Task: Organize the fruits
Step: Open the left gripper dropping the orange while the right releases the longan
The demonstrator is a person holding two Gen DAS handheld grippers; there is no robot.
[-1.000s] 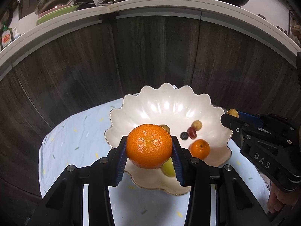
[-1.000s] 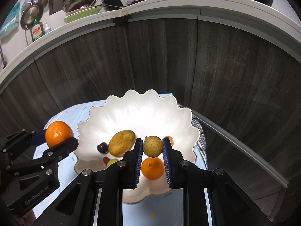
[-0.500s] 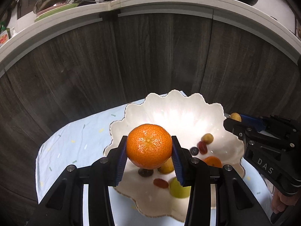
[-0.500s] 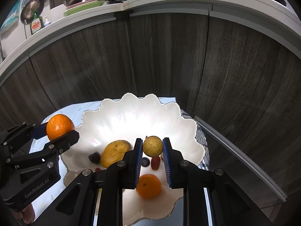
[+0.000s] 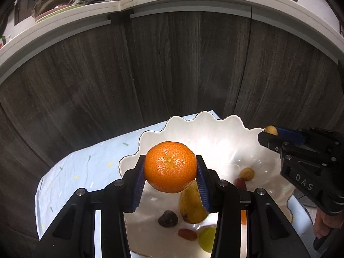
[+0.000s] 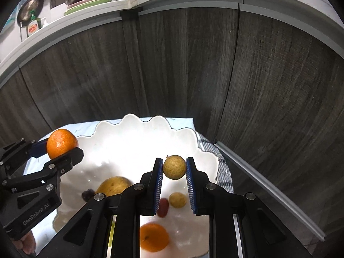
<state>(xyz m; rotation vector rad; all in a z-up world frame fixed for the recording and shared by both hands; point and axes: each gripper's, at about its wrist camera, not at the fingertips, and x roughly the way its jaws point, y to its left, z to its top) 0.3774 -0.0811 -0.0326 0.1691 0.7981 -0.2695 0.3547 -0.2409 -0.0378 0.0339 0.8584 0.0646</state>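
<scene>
Down at the bottom of the left wrist view, the left hand-held gripper (image 5: 170, 177) is clamped on a big orange mandarin (image 5: 170, 169), both blue pads tight against its sides, held up over the near part of the white scalloped bowl (image 5: 215, 133). Same deal in the right wrist view: the right hand-held gripper (image 6: 174, 172) is squeezing a small round yellowish fruit (image 6: 174, 167) at lower centre, also above the bowl.

Below them in the bowl sit a yellow mango-ish fruit (image 5: 191, 204), a dark plum (image 5: 168, 218), a red date-like one (image 5: 187, 234), a green fruit (image 5: 206, 238) and a second small orange (image 6: 154, 237), kinda blurry.

Bowl rests on a pale blue speckled cloth (image 5: 81, 172) on the bench. Further back there's a dark wood-grain panel (image 5: 172, 68), and along the top edge a white countertop (image 5: 64, 25) with pots and dishes.
</scene>
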